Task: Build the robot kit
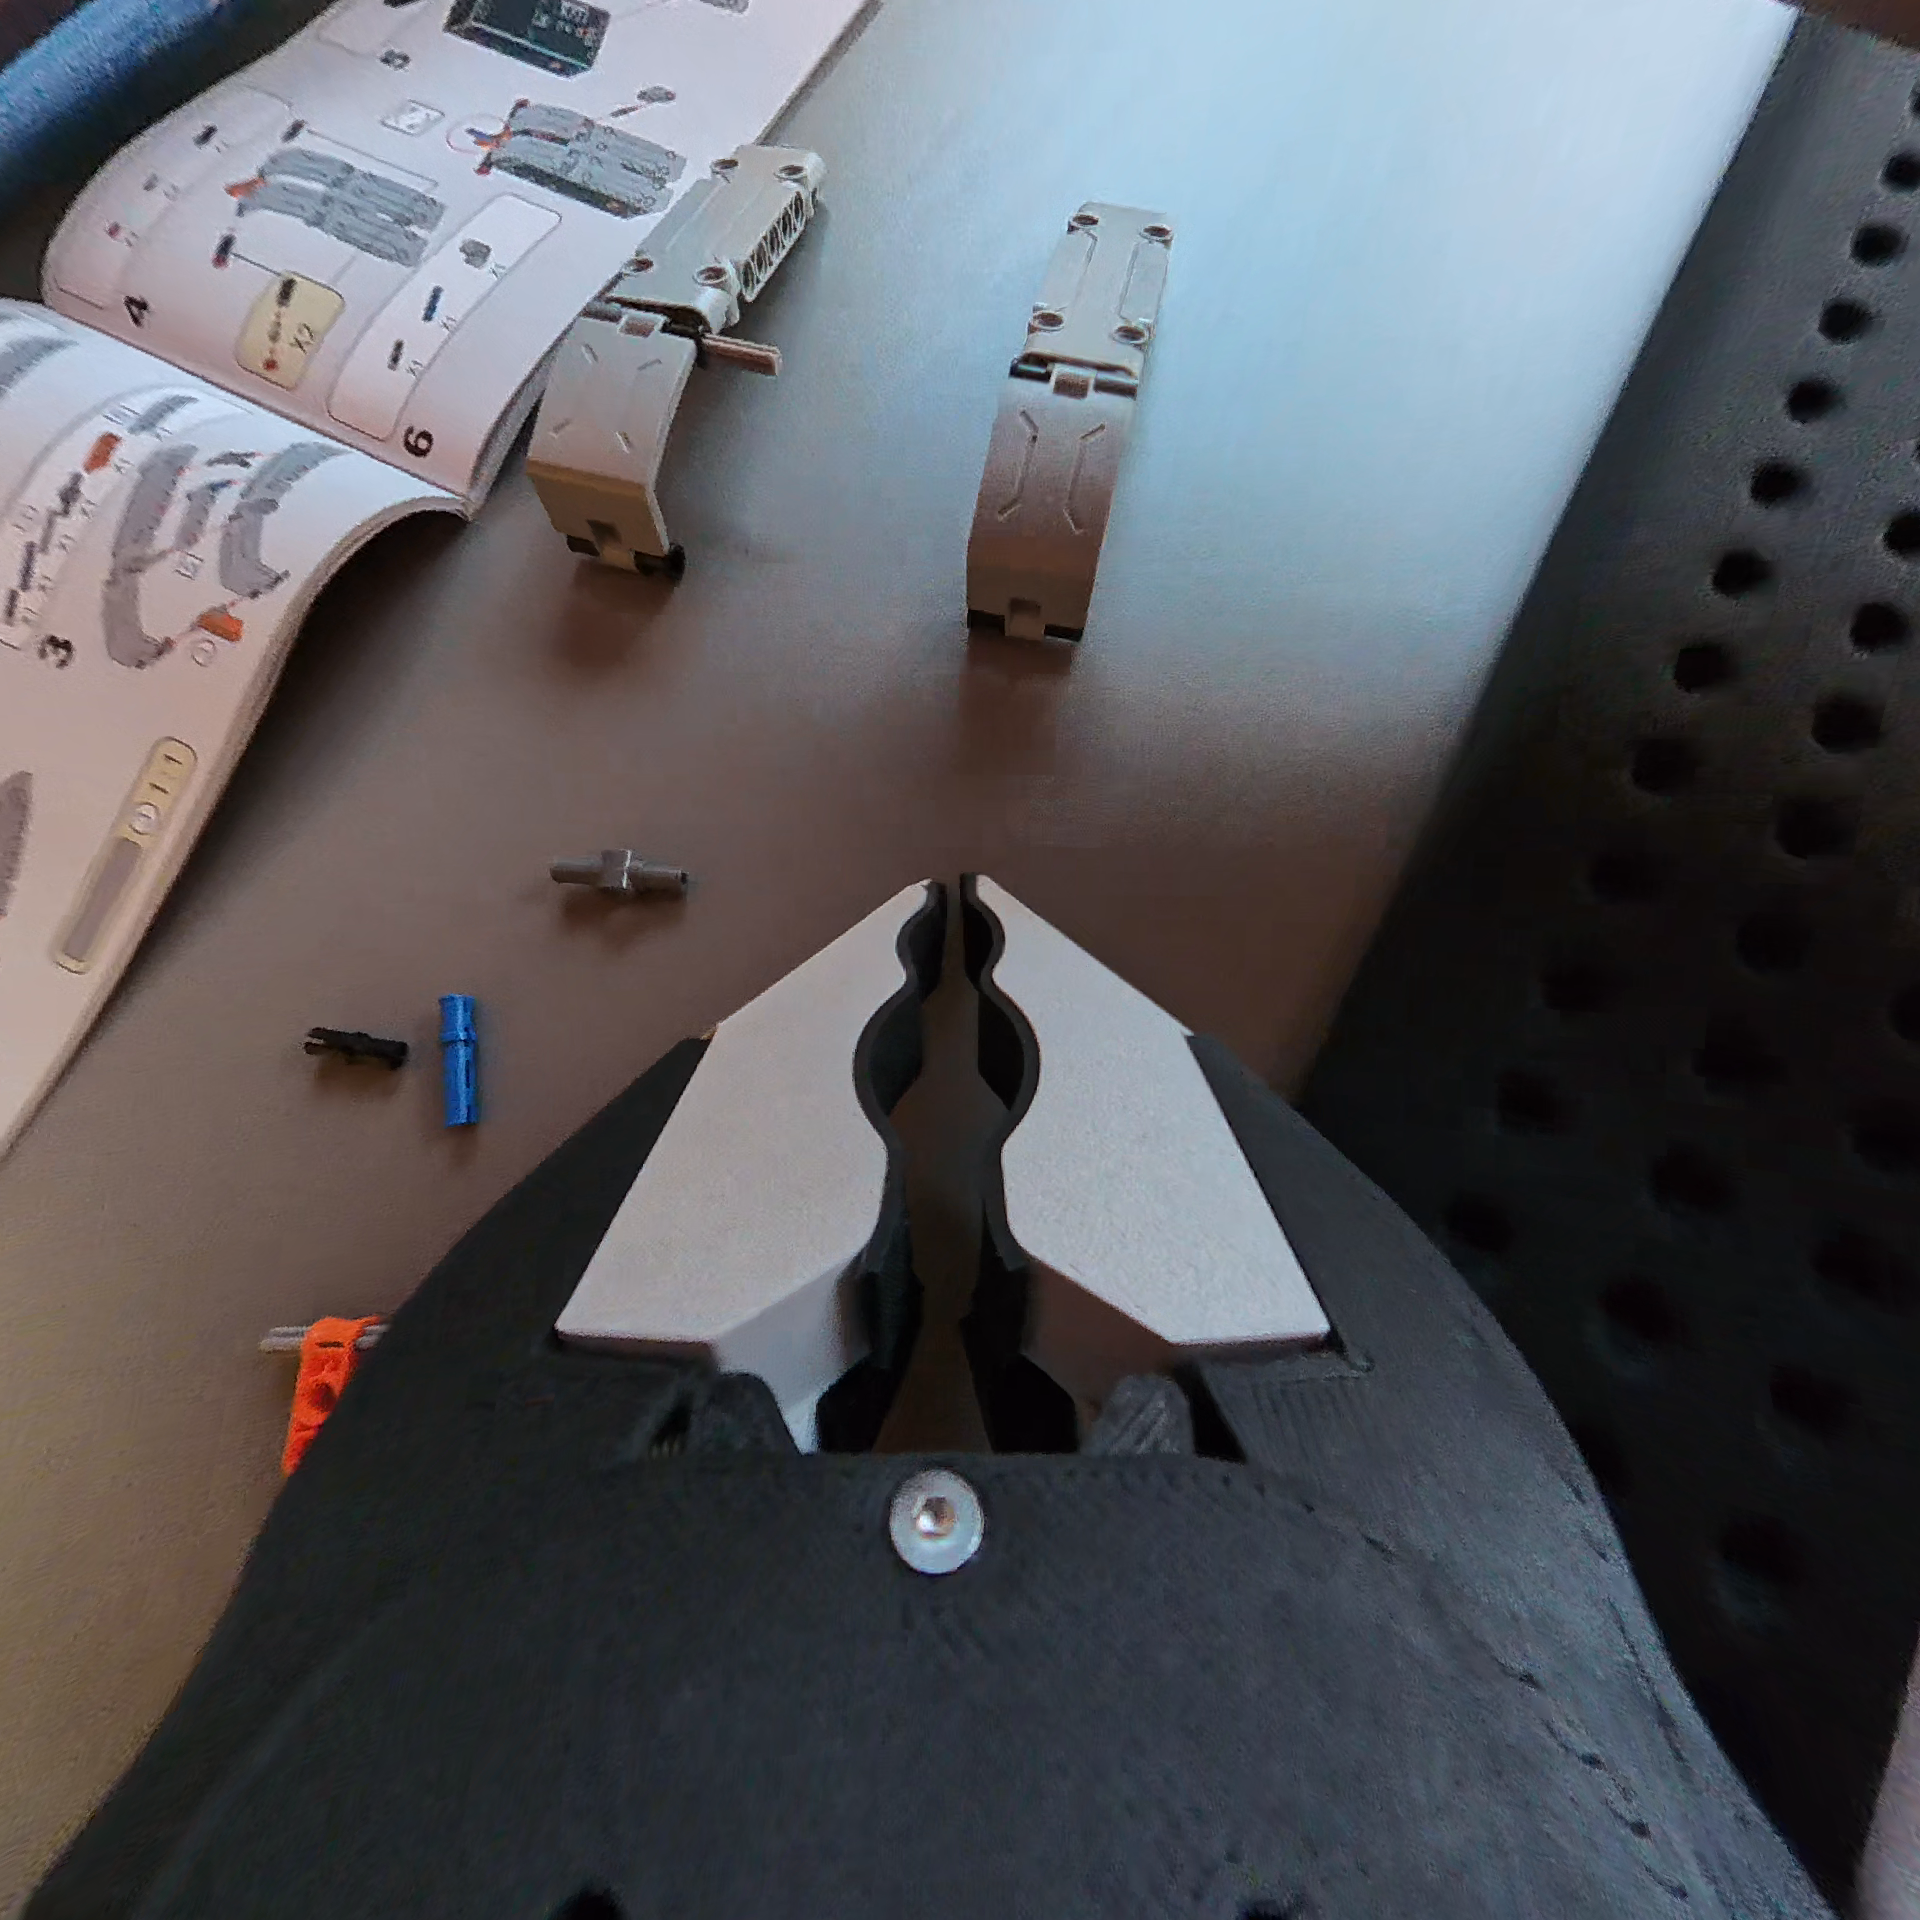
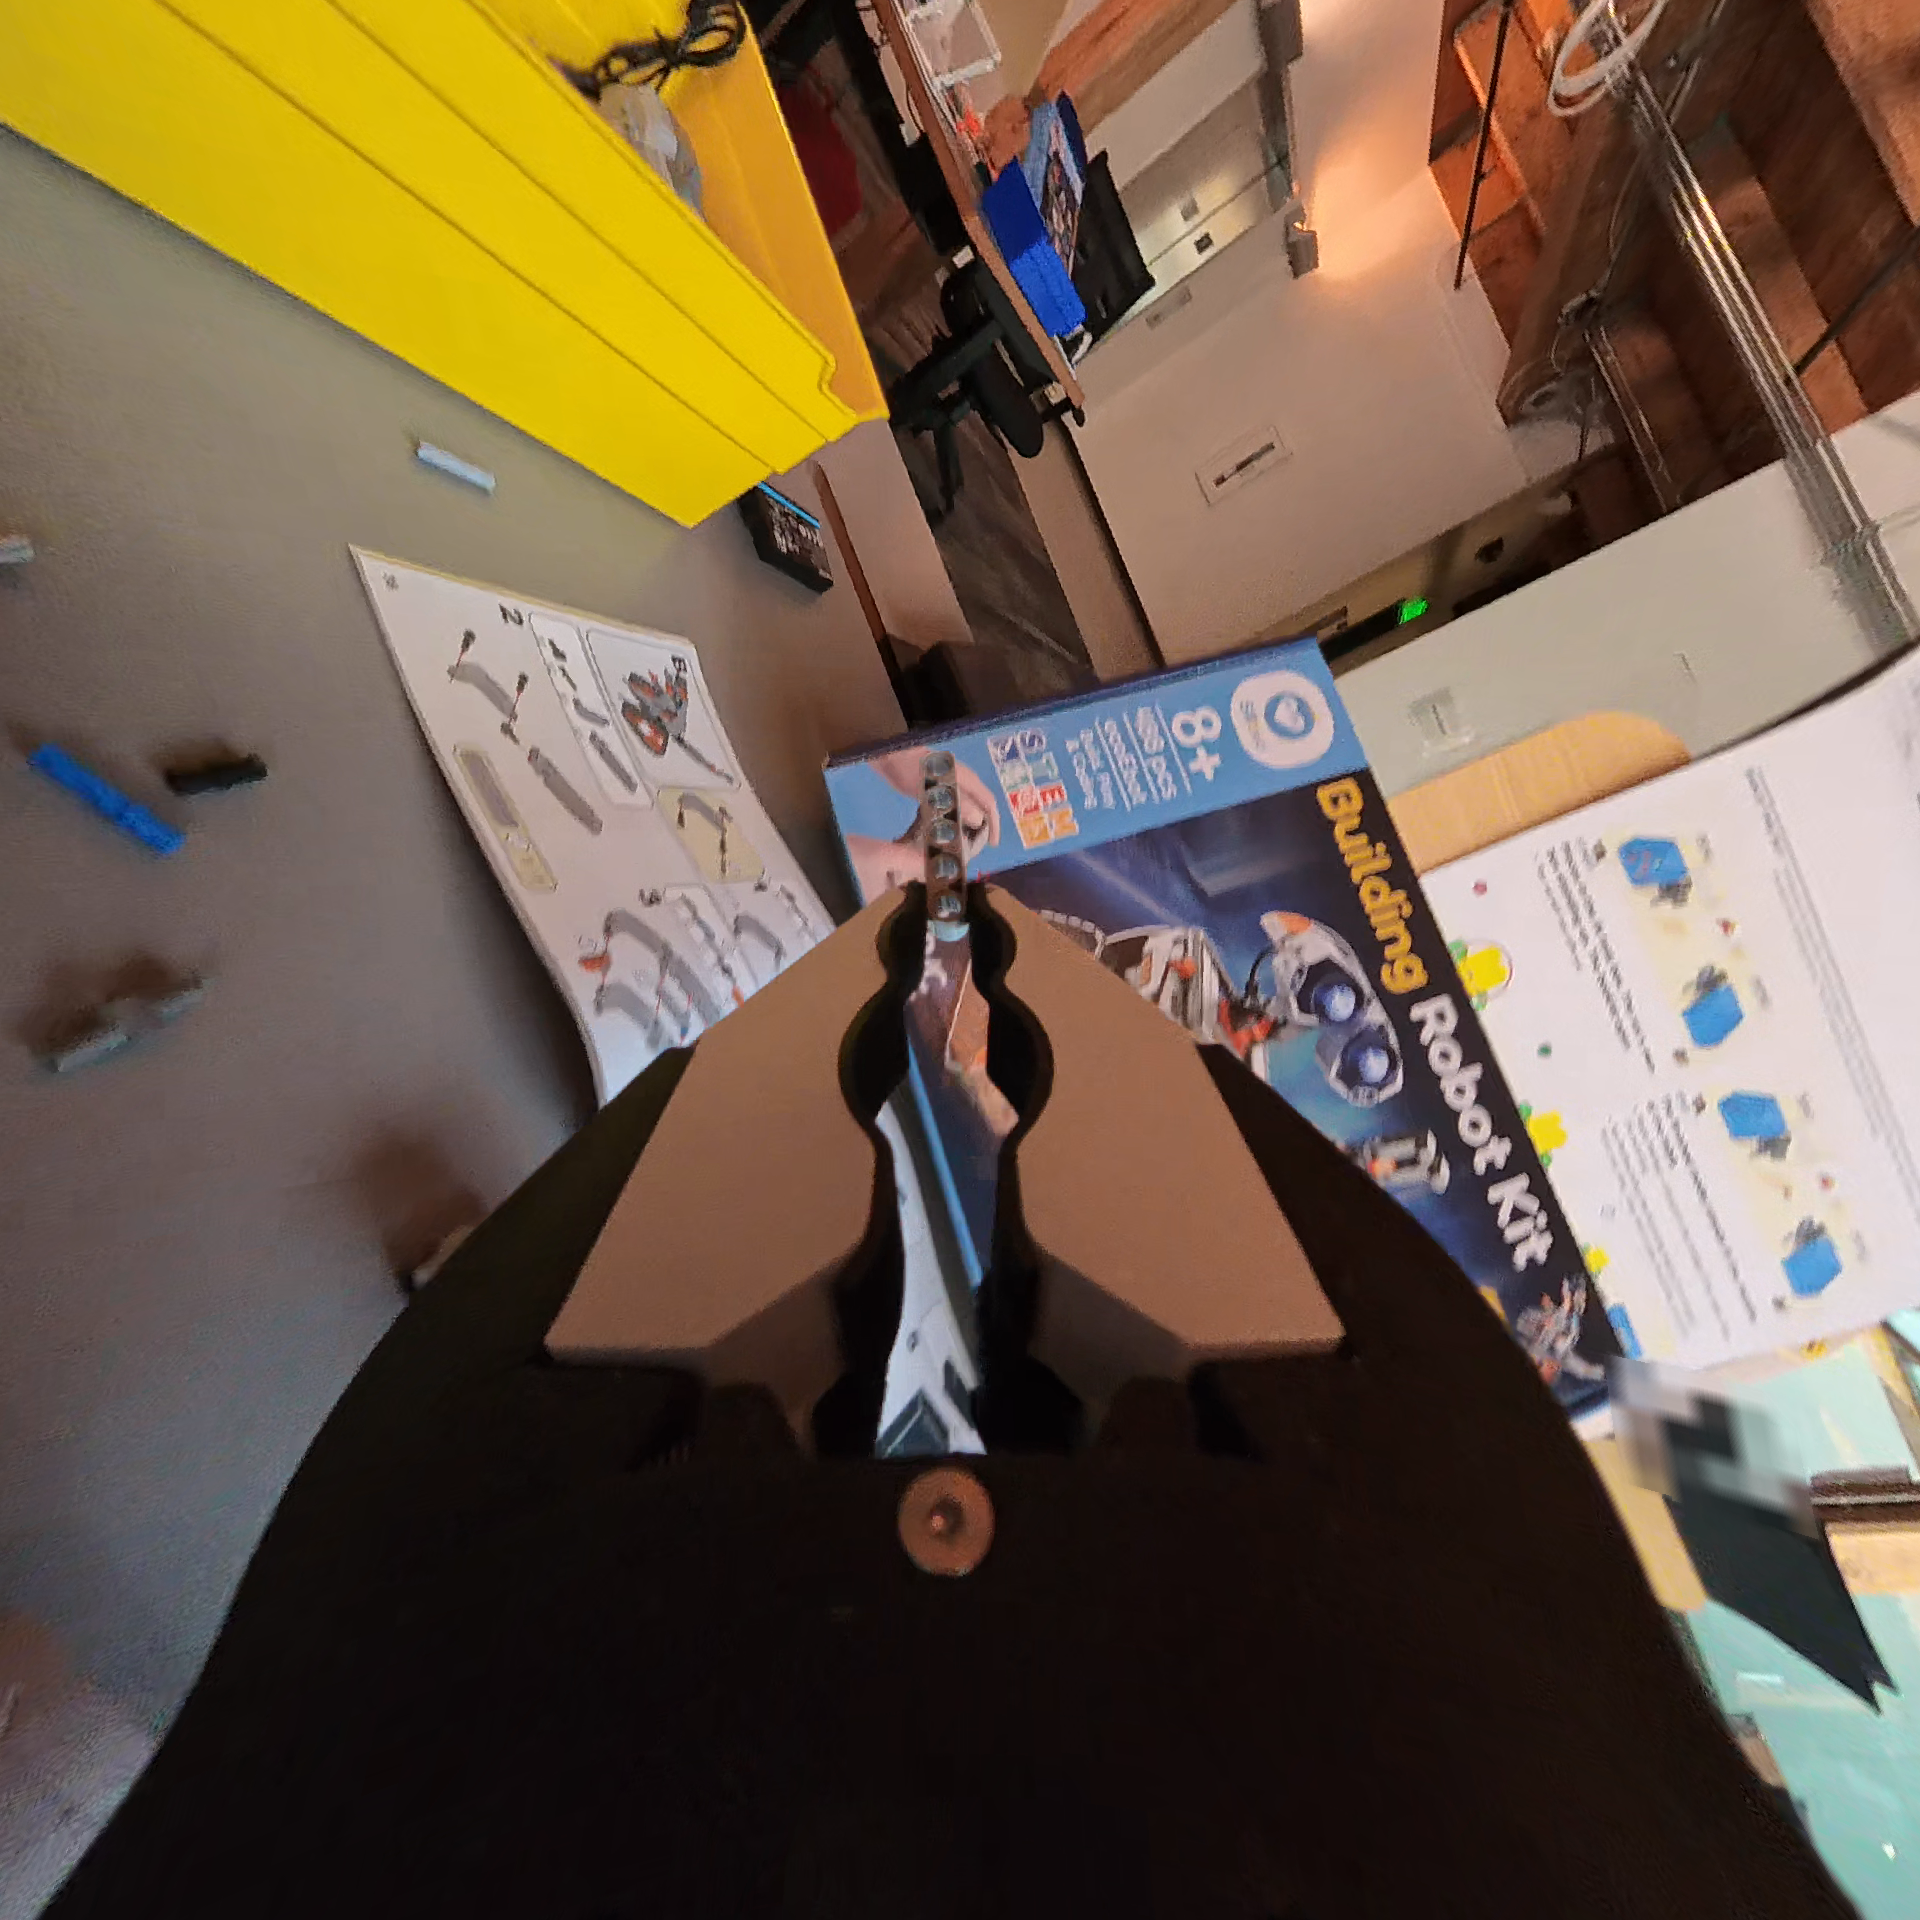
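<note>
My left gripper (image 1: 954, 885) is shut and empty, low over the dark table. Ahead of it stand two grey curved assemblies, one in the middle (image 1: 1070, 426) and one by the booklet (image 1: 649, 384). To its left lie a grey pin (image 1: 620, 873), a blue pin (image 1: 457, 1060), a black pin (image 1: 356, 1047) and an orange connector (image 1: 327, 1387), half hidden by the gripper body. My right gripper (image 2: 948, 896) is shut on a thin grey beam with holes (image 2: 941, 831), held up in the air and pointing away from me, in front of a blue kit box (image 2: 1195, 935).
An open instruction booklet (image 1: 239, 343) lies at the left; it also shows in the right wrist view (image 2: 582, 790). A black perforated foam block (image 1: 1714, 831) borders the table's right. Yellow bins (image 2: 468, 229), a white leaflet (image 2: 1714, 1039) and loose blue (image 2: 104, 798) and black (image 2: 216, 771) parts appear. My right fingertips sit around 20 centimeters from my left ones. My left gripper is the nearer one to the grey pin (image 1: 620, 873): about 6 centimeters, against 15 centimeters. The right camera catches it too, in the right wrist view (image 2: 130, 1019).
</note>
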